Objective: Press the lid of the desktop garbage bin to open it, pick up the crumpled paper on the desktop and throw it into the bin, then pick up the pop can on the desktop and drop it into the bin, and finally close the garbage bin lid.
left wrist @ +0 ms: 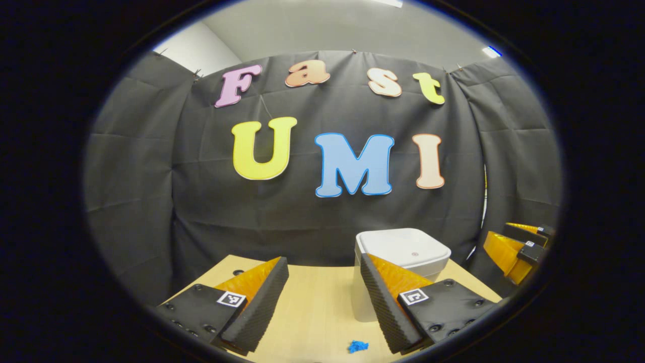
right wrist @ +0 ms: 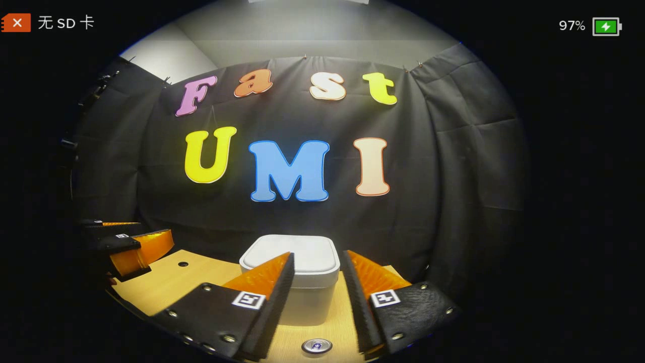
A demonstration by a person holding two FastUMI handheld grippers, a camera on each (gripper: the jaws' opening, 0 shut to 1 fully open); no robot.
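- Desk: wooden, dark cloth behind.
- Bin: lid down, unpressed.
- Left gripper, right gripper: both spread wide, empty.
- Likely next: press lid.

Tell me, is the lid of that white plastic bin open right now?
No, the white plastic bin has its lid lying flat and closed in the right gripper view.

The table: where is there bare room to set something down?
Free: the table left of the closed bin, between it and the left gripper. Crowded: the front edge, where the pop can sits before the bin, inside the open right gripper, with blue crumpled paper nearby.
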